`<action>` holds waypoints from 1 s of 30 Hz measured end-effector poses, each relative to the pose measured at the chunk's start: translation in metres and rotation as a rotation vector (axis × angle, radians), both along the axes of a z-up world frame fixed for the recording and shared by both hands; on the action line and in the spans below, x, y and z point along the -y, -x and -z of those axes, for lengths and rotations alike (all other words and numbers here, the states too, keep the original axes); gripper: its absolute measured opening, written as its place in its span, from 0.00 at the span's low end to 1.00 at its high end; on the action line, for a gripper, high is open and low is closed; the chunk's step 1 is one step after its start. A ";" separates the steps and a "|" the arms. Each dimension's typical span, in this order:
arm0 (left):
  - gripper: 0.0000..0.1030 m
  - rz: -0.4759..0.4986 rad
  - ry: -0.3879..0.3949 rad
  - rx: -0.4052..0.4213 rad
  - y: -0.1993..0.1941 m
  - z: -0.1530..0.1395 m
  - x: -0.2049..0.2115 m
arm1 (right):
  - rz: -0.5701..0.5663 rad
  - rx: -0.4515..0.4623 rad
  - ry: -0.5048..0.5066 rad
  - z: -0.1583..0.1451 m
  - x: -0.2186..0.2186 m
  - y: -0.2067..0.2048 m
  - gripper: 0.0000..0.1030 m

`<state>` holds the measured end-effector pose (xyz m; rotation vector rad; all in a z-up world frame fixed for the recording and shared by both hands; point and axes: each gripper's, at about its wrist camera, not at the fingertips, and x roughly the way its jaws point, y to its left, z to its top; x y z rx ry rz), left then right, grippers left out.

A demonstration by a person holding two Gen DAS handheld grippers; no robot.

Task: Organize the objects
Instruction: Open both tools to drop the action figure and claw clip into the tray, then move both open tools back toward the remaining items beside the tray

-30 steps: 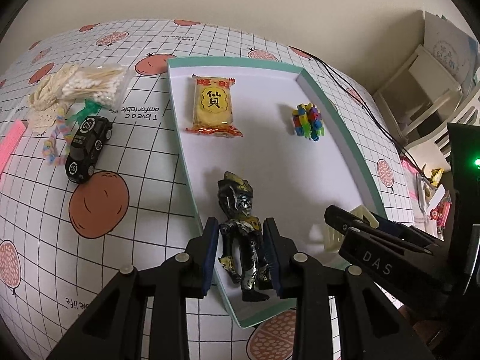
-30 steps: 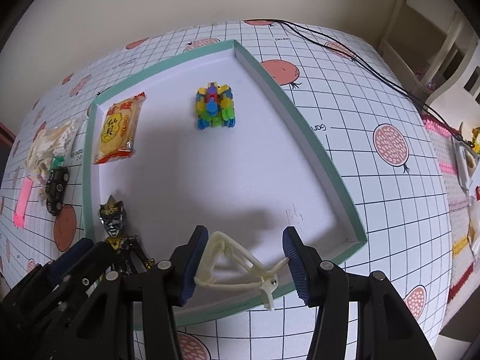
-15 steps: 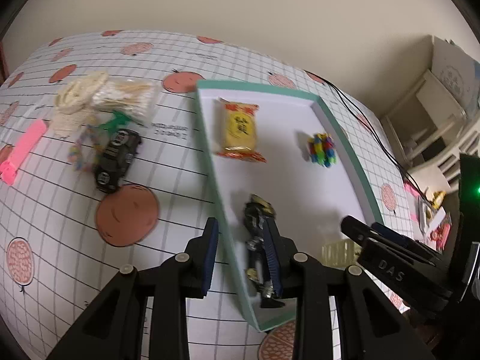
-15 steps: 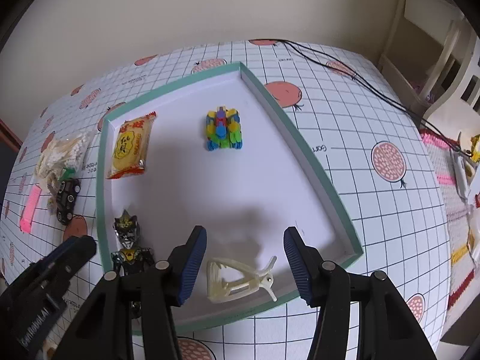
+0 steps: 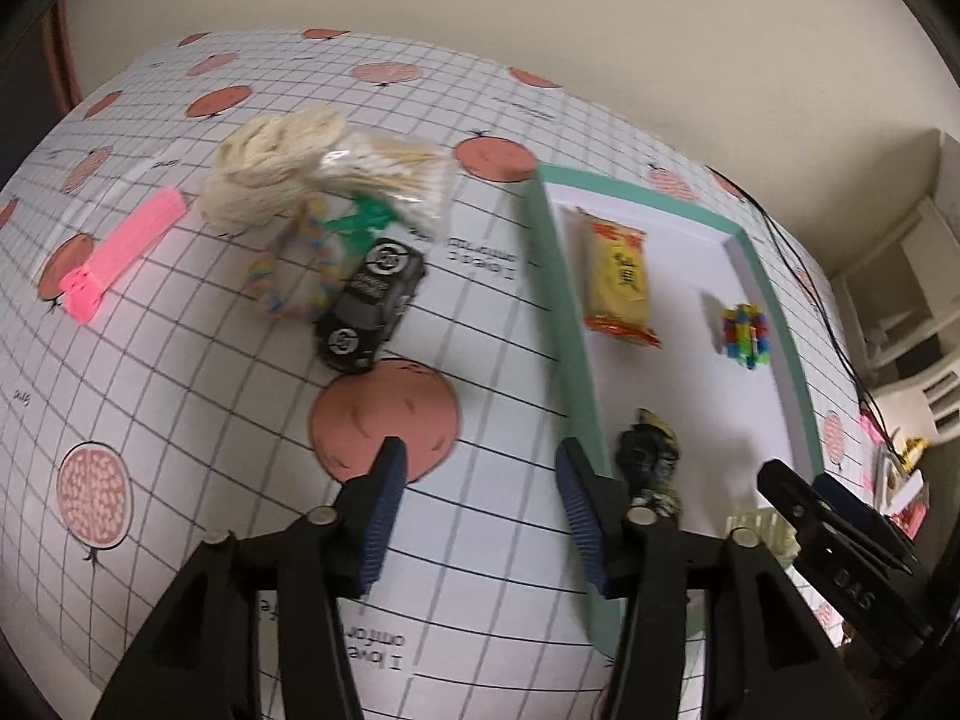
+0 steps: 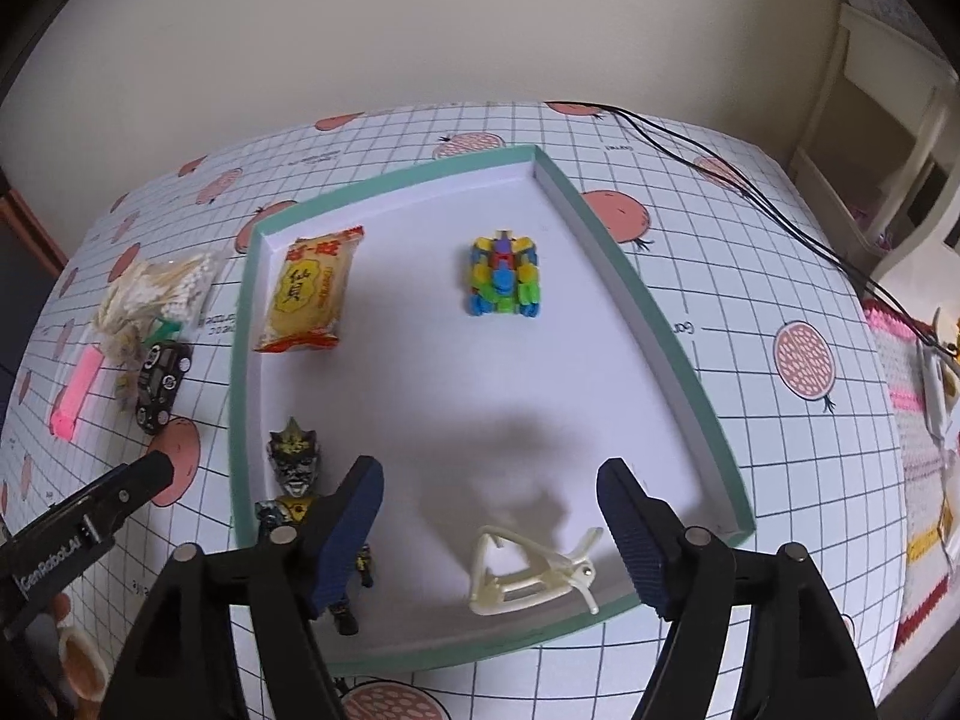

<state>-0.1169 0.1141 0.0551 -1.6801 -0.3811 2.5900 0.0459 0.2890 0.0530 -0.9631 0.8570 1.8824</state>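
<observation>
**A:** Where does everything sit?

**B:** Four things lie inside the teal-rimmed tray (image 6: 672, 324): the snack packet (image 6: 309, 291) at far left, the block toy (image 6: 503, 276) at far right, the dark figure (image 6: 297, 480) at near left, the cream hair clip (image 6: 528, 570) at near right. Out on the checked tablecloth (image 5: 180, 450), left of the tray, a cluster waits: the black toy car (image 5: 372, 306), a bag of cotton swabs (image 5: 384, 174), a coil of cream rope (image 5: 270, 174), a bead bracelet (image 5: 294, 276) and a pink strip (image 5: 120, 252).

**A:** And the tongs?

**B:** Both are spread and hold nothing. The right gripper (image 6: 489, 531) hangs over the tray's near edge, the hair clip lying loose between its fingers. The left gripper (image 5: 480, 504) hovers above bare cloth just left of the tray wall; its right finger lines up with that wall in the left wrist view.

**A:** What does the next pick turn on?

**B:** I'd judge the car is the likely target (it is the nearest loose item). It lies ahead of the left gripper and slightly to its left, well apart from the fingertips, beyond the big printed fruit. Its long axis runs diagonally, near-left to far-right, so the jaw line probably needs a twist to close across the car's narrow sides.

**A:** Which hand?

**B:** The left, clearly nearer; the right is over the tray, on the far side of the wall from the car.
</observation>
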 end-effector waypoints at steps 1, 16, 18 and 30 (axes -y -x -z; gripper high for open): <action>0.58 -0.010 0.003 -0.002 -0.001 0.000 0.002 | -0.003 -0.003 0.000 0.000 0.001 0.002 0.75; 0.82 -0.133 0.060 -0.007 -0.003 0.003 0.026 | -0.022 0.003 -0.025 -0.001 0.008 0.015 0.99; 0.89 -0.140 0.067 -0.015 -0.003 0.003 0.026 | -0.019 0.002 -0.030 -0.001 0.008 0.015 1.00; 0.98 -0.171 0.079 -0.032 -0.005 0.000 0.031 | -0.009 -0.003 -0.020 0.000 0.008 0.016 1.00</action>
